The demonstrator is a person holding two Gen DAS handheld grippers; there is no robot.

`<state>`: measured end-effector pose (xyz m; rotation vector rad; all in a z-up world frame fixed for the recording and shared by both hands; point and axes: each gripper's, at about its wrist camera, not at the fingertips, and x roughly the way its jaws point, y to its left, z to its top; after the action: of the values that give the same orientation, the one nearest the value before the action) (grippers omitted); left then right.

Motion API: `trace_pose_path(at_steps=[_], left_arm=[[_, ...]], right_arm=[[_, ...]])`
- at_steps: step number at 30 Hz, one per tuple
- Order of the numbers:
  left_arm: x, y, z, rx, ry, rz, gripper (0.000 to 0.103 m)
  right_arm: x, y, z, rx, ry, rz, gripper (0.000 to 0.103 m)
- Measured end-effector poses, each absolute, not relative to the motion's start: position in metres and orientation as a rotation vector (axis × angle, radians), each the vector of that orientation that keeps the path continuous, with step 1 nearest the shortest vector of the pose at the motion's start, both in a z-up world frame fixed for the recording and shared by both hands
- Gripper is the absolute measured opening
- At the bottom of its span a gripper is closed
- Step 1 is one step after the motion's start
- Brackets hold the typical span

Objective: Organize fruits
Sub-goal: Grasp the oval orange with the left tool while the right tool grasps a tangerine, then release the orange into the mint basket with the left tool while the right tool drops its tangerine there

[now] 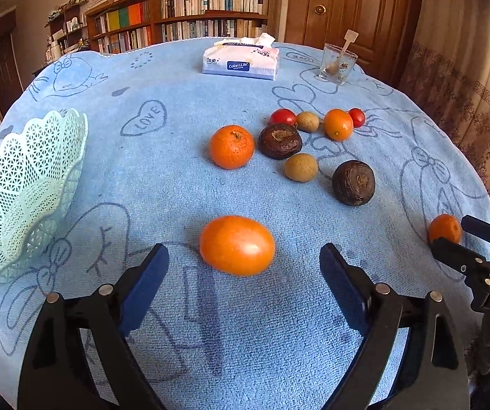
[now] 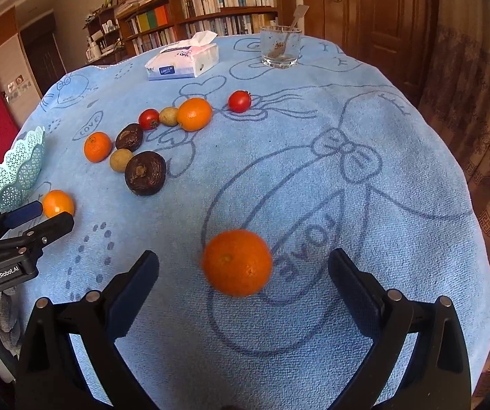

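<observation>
**Both grippers spread wide, an orange before each**

The left hand-held gripper has its jaws wide apart around nothing; a smooth oval orange fruit lies on the blue towel-covered surface just ahead, between the fingertips. The right hand-held gripper is likewise spread, a round dimpled orange between its tips. A pale green lattice plastic basket sits at the left, holding no fruit.

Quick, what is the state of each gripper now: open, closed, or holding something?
Left gripper: open, holding nothing; an orange fruit lies between its jaws.
Right gripper: open, holding nothing; a mandarin lies between its jaws.
</observation>
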<state>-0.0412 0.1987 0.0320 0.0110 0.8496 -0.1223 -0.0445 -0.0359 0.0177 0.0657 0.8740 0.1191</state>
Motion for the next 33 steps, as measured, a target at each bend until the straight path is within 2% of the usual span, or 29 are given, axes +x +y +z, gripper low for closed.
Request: trace_pose_path(at_steps=[6, 9, 11, 14, 18, 22, 25, 27, 29, 30, 33], left_arm=[[-0.036, 0.201, 0.025, -0.021, 0.889, -0.141, 0.077], [-0.035, 0.204, 0.023, -0.037, 0.898, -0.139, 0.071], [-0.035, 0.206, 0.023, -0.04, 0.898, -0.134, 0.066], [-0.035, 0.207, 0.023, -0.045, 0.895, -0.131, 0.059], [-0.036, 0.207, 0.024, -0.048, 0.889, -0.135, 0.056], [-0.037, 0.208, 0.025, -0.055, 0.886, -0.141, 0.046], [-0.037, 0.209, 0.025, -0.064, 0.884, -0.146, 0.046], [-0.037, 0.209, 0.025, -0.063, 0.883, -0.147, 0.046], [-0.038, 0.209, 0.025, -0.064, 0.882, -0.152, 0.046], [-0.039, 0.209, 0.025, -0.065, 0.882, -0.155, 0.046], [-0.04, 0.209, 0.026, -0.07, 0.88, -0.165, 0.046]], right_arm=[[-0.044, -0.035, 0.015, 0.057, 0.879, 0.115, 0.093], [-0.043, -0.036, 0.014, 0.065, 0.887, 0.119, 0.085], [-0.042, -0.037, 0.012, 0.071, 0.894, 0.118, 0.074], [-0.041, -0.037, 0.011, 0.073, 0.897, 0.113, 0.069], [-0.041, -0.035, 0.009, 0.055, 0.913, 0.103, 0.069], [-0.041, -0.03, 0.007, 0.018, 0.923, 0.087, 0.069], [-0.041, -0.029, 0.007, 0.007, 0.918, 0.073, 0.067], [-0.043, -0.029, 0.009, 0.001, 0.905, 0.057, 0.059], [-0.045, -0.032, 0.011, 0.024, 0.895, 0.064, 0.043], [-0.045, -0.034, 0.012, 0.042, 0.891, 0.074, 0.04], [-0.047, -0.034, 0.013, 0.055, 0.888, 0.07, 0.04]])
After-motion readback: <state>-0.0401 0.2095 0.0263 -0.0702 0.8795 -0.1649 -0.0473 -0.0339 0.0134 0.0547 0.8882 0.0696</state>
